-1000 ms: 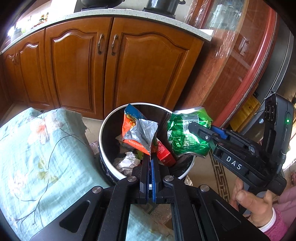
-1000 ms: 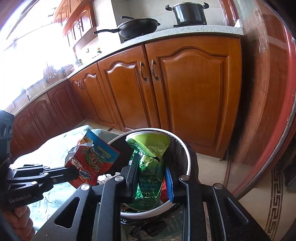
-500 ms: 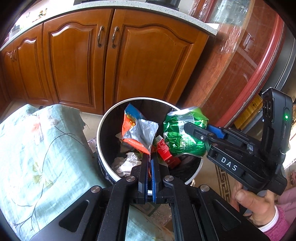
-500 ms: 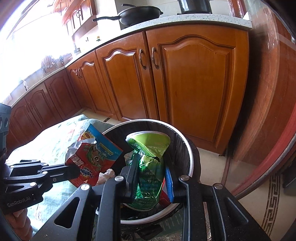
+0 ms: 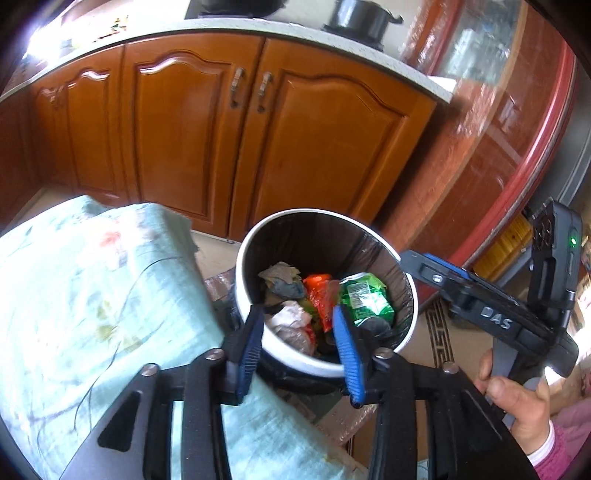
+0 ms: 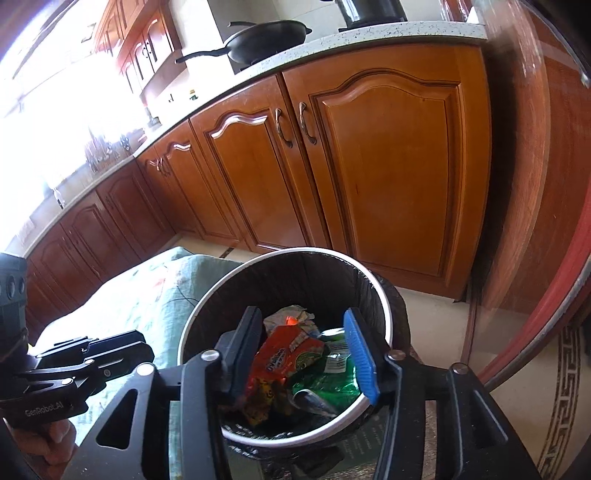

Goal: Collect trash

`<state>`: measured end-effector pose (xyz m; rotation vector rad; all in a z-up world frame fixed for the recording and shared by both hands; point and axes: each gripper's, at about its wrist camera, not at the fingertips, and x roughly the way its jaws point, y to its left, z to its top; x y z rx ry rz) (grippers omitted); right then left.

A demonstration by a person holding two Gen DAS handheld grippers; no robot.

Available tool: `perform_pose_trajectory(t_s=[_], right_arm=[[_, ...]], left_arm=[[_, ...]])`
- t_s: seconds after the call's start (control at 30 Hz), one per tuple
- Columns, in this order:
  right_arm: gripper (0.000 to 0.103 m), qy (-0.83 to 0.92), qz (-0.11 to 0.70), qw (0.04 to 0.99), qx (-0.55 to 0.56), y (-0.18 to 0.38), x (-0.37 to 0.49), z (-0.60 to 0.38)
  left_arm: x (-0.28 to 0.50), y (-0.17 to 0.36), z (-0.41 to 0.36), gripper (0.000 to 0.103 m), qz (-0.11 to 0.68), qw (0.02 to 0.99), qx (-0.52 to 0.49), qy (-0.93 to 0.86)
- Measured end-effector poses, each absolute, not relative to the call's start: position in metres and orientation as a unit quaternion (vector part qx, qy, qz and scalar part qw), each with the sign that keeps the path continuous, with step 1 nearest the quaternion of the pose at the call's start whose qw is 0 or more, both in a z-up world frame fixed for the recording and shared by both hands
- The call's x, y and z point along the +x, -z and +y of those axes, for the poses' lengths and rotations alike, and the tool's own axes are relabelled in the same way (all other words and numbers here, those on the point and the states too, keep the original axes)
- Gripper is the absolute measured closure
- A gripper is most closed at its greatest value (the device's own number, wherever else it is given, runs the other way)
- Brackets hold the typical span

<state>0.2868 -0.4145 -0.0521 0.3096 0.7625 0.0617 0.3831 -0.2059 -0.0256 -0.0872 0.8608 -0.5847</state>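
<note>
A round white-rimmed trash bin (image 5: 369,230) with a black liner stands on the floor; it also shows in the right wrist view (image 6: 207,291). Inside lie a green snack bag (image 5: 364,297) (image 6: 332,380), an orange-red snack bag (image 5: 319,291) (image 6: 284,360) and crumpled paper (image 5: 290,317). My left gripper (image 5: 297,326) is open and empty above the bin's near rim. My right gripper (image 6: 303,334) is open and empty above the bin; it appears from the side in the left wrist view (image 5: 417,260).
A pale green floral cloth (image 5: 92,295) covers a surface left of the bin. Wooden kitchen cabinets (image 5: 295,147) stand behind it under a counter with a pan (image 6: 266,35) and pot. A curved red-trimmed cabinet (image 5: 517,140) is at the right.
Both grippers opened and let go. The orange-red bag and the green bag dropped into the bin. Both grippers pulled back slightly from the bin.
</note>
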Motion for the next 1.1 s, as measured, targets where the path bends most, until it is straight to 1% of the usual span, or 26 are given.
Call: perform_pose_trajectory(t_s=[0.07, 0.1, 0.17, 0.27, 0.4, 0.53, 0.57, 0.6, 0.77, 0.93, 0.97, 1.0, 1.03, 1.07, 1.1], right_arm=[[0.036, -0.033, 0.359, 0.919, 0.161, 0.048, 0.277, -0.411], [0.033, -0.034, 0.353, 0.92, 0.165, 0.046, 0.272, -0.409], [0.023, -0.038, 0.341, 0.923, 0.176, 0.043, 0.261, -0.404], [0.016, -0.047, 0.329, 0.924, 0.19, 0.039, 0.244, -0.393], [0.011, -0.055, 0.321, 0.923, 0.206, 0.036, 0.223, -0.376], [0.008, -0.067, 0.321, 0.92, 0.214, 0.035, 0.206, -0.355], [0.008, -0.068, 0.321, 0.92, 0.213, 0.033, 0.202, -0.349], [0.007, -0.069, 0.32, 0.921, 0.211, 0.032, 0.197, -0.344], [0.002, -0.071, 0.309, 0.928, 0.195, 0.023, 0.179, -0.317], [0.001, -0.055, 0.29, 0.942, 0.158, 0.005, 0.169, -0.297], [0.001, -0.051, 0.28, 0.947, 0.148, 0.001, 0.167, -0.293], [0.0, -0.048, 0.267, 0.953, 0.138, -0.005, 0.164, -0.29], [0.0, -0.041, 0.249, 0.96, 0.124, -0.012, 0.16, -0.285], [0.0, -0.036, 0.234, 0.965, 0.112, -0.015, 0.157, -0.282], [0.0, -0.032, 0.218, 0.971, 0.099, -0.018, 0.152, -0.277]], left_arm=[[0.373, 0.025, -0.194, 0.054, 0.404, 0.872, -0.055, 0.271], [0.367, 0.025, -0.188, 0.051, 0.4, 0.874, -0.063, 0.267], [0.356, 0.024, -0.175, 0.046, 0.393, 0.88, -0.075, 0.257], [0.336, 0.024, -0.154, 0.04, 0.381, 0.887, -0.096, 0.241], [0.306, 0.024, -0.126, 0.035, 0.372, 0.894, -0.115, 0.223], [0.274, 0.023, -0.1, 0.032, 0.359, 0.903, -0.122, 0.204], [0.266, 0.023, -0.095, 0.029, 0.355, 0.905, -0.122, 0.199], [0.259, 0.022, -0.089, 0.026, 0.351, 0.908, -0.122, 0.193], [0.223, 0.018, -0.066, 0.023, 0.333, 0.921, -0.116, 0.165], [0.192, 0.006, -0.049, 0.018, 0.29, 0.942, -0.099, 0.139], [0.186, 0.004, -0.046, 0.014, 0.279, 0.946, -0.095, 0.134], [0.178, 0.0, -0.044, 0.007, 0.265, 0.952, -0.089, 0.126], [0.171, -0.002, -0.043, 0.003, 0.253, 0.957, -0.083, 0.118], [0.162, -0.004, -0.041, 0.001, 0.237, 0.963, -0.077, 0.105], [0.155, -0.004, -0.04, 0.001, 0.224, 0.967, -0.072, 0.093]])
